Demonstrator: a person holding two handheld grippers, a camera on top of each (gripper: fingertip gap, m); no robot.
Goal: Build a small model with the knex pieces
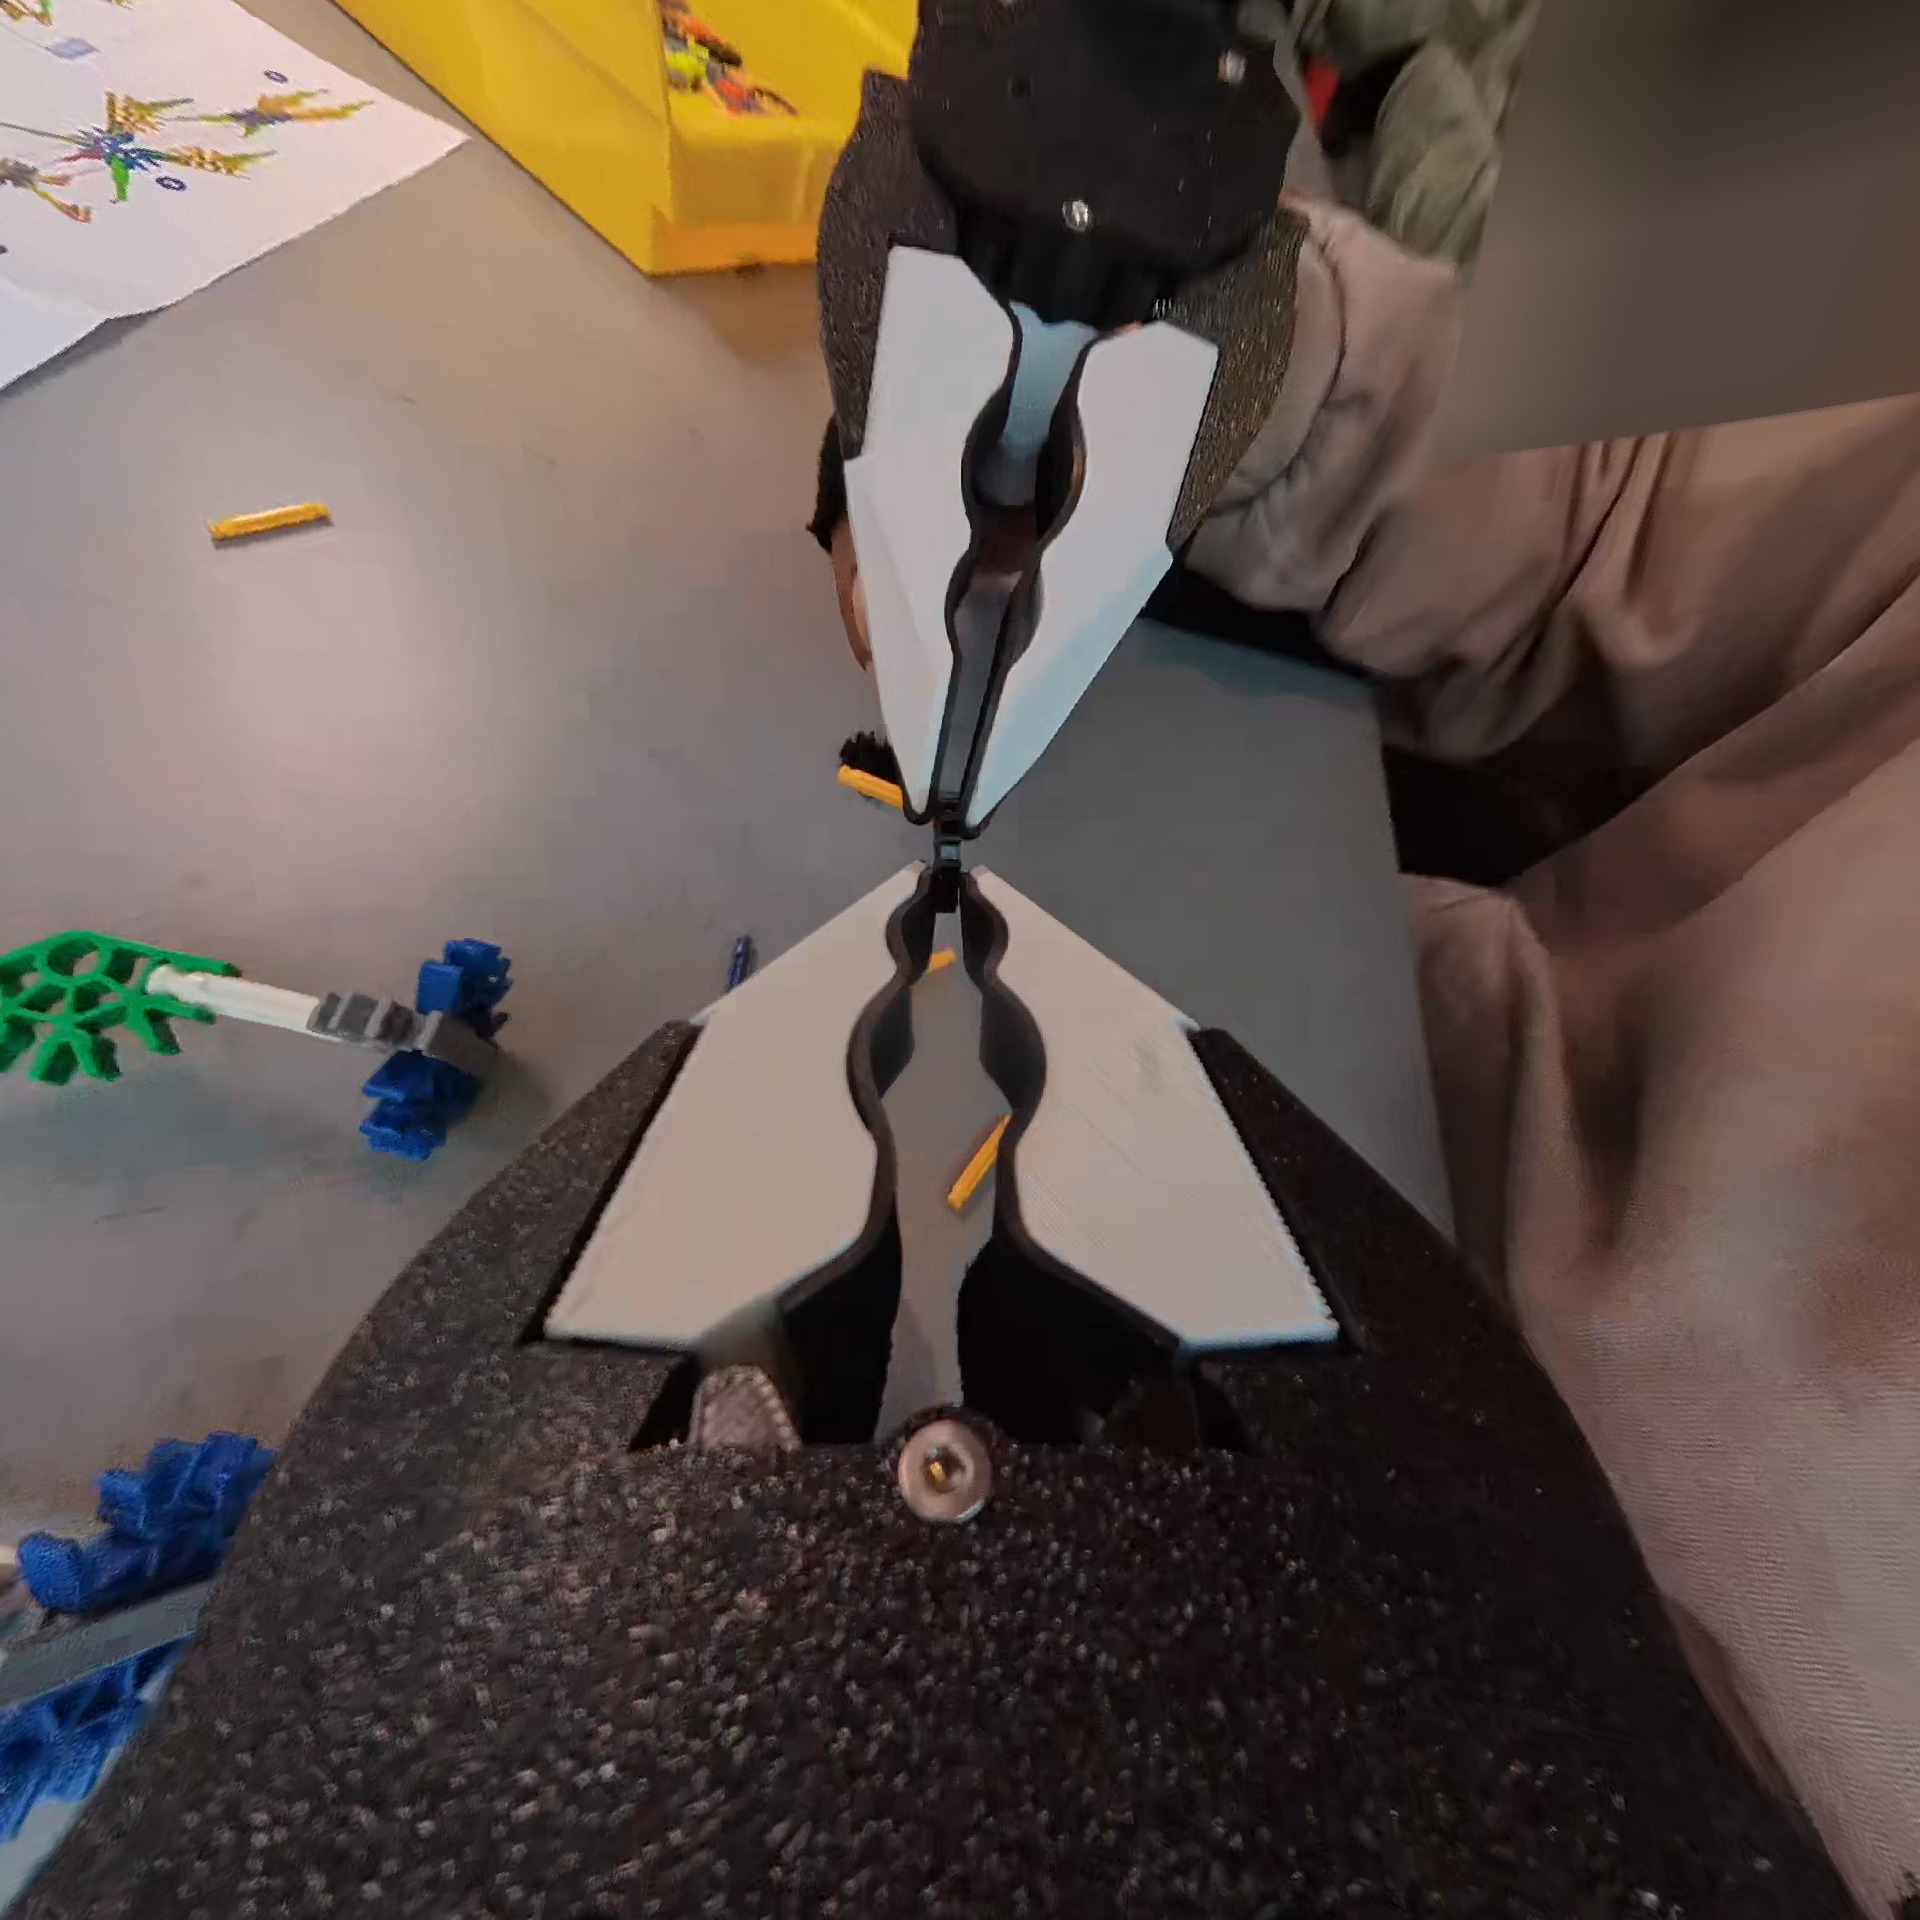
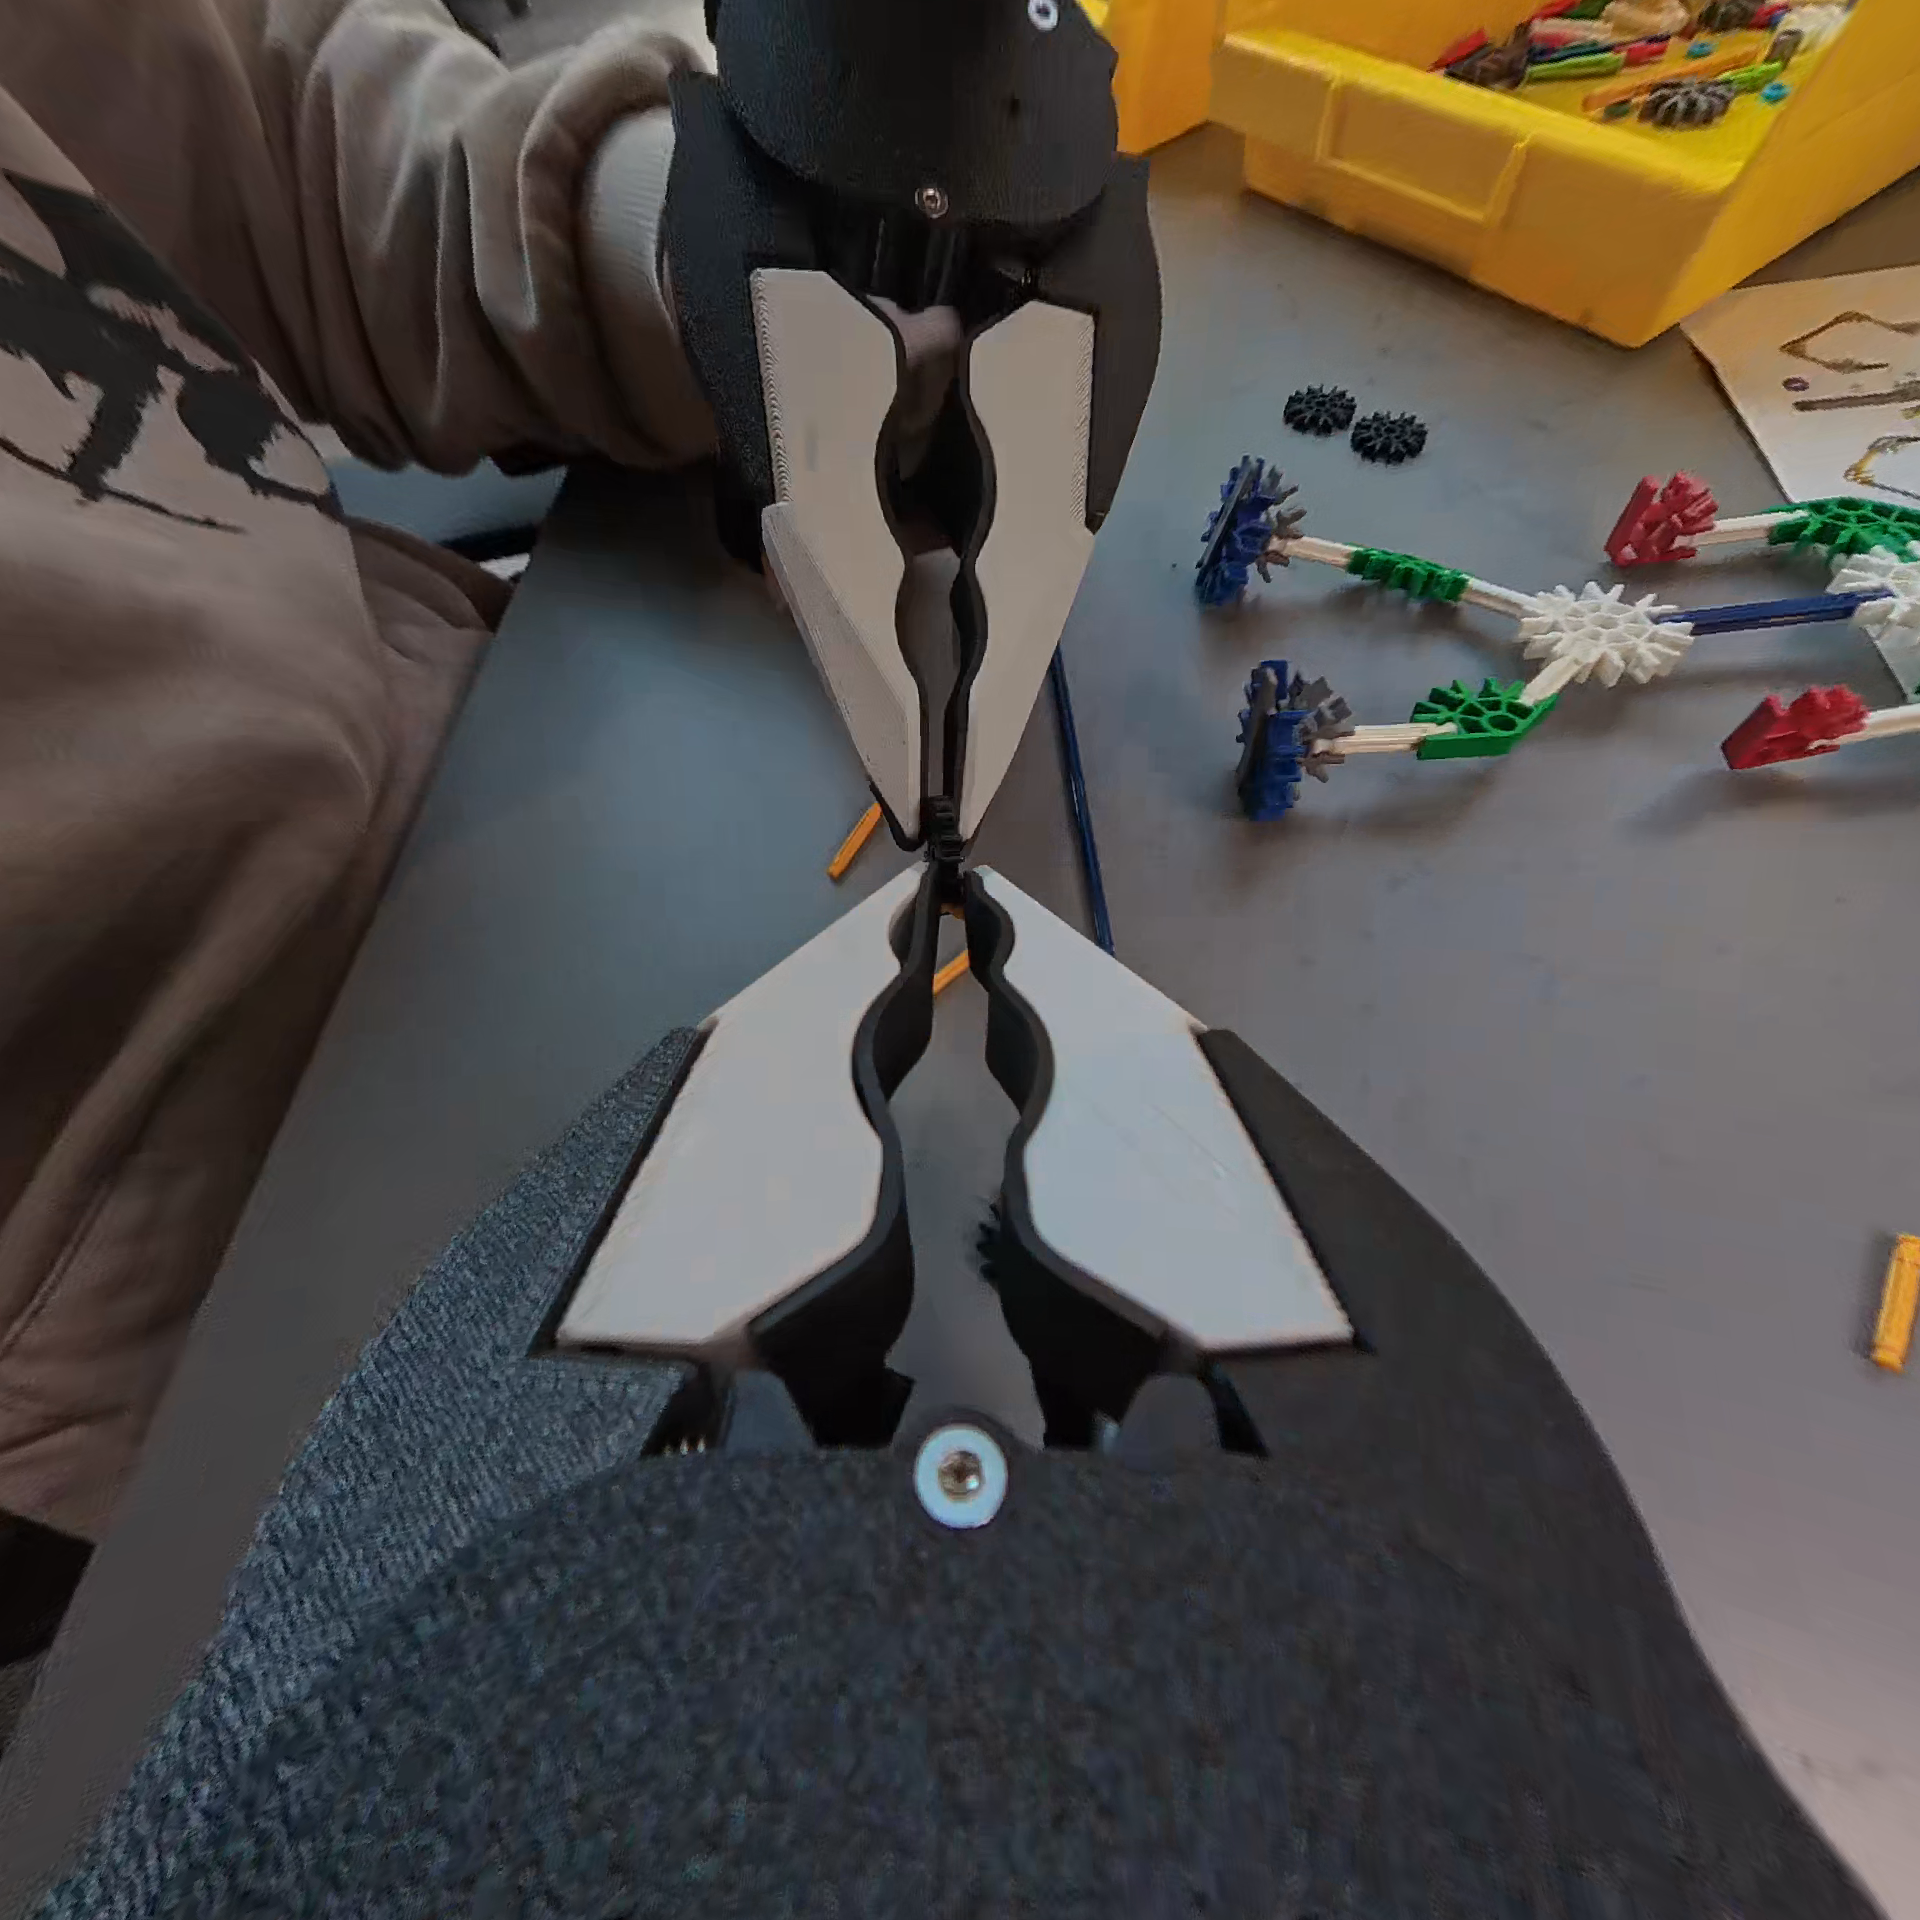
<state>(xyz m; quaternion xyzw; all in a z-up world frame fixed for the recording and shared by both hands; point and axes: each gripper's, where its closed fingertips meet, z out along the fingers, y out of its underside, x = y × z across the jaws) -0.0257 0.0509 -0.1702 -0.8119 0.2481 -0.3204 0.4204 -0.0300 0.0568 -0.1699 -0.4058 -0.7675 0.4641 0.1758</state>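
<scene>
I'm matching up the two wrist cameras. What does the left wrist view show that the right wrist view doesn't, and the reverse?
Left wrist view only: a white printed sheet by the yellow bin.

Right wrist view only: two black gears, red connectors and white connectors on the rod model.

Both: the left gripper and right gripper meeting tip to tip, each shut on a small black piece above the grey table.

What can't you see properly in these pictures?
- Black piece pinched between both grippers: too small to tell its shape, both views.
- Orange rod: partly behind the right gripper, left view.
- Black gear: mostly behind the right gripper's finger, right view.
- Bin: cut by the top edge, right view.
</scene>
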